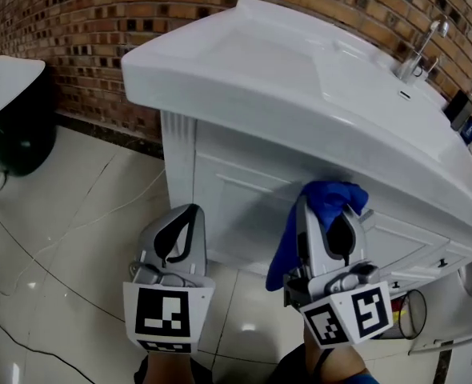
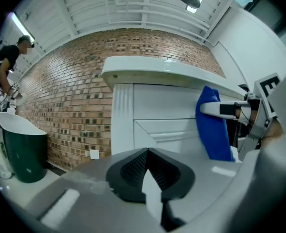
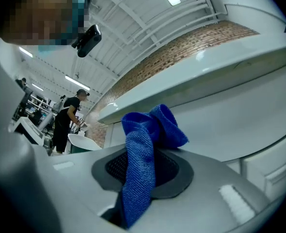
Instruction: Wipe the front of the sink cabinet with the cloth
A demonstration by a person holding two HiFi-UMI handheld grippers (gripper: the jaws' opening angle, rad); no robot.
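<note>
Cloth point(image 3: 142, 154): blue with a ribbed weave, bunching into a knot above the right claw point(image 1: 324, 208). The claw is pinching it, and a tail is hanging below. The cloth is sitting at the white sink cabinet point(image 1: 228, 186) front, just under the basin point(image 1: 300, 86) rim.

Left claw point(image 2: 147, 153): jaws meeting, carrying nothing, hanging beside the right claw.

The right gripper view alone is showing the weave; the head view alone is showing the tap point(image 1: 418, 54).

The left tongs point(image 1: 190, 213) are held at 7 o'clock, jaws pressed together, empty. The right tongs point(image 1: 326, 208) are held at 5 o'clock, clamped on the cloth point(image 1: 287, 250).
</note>
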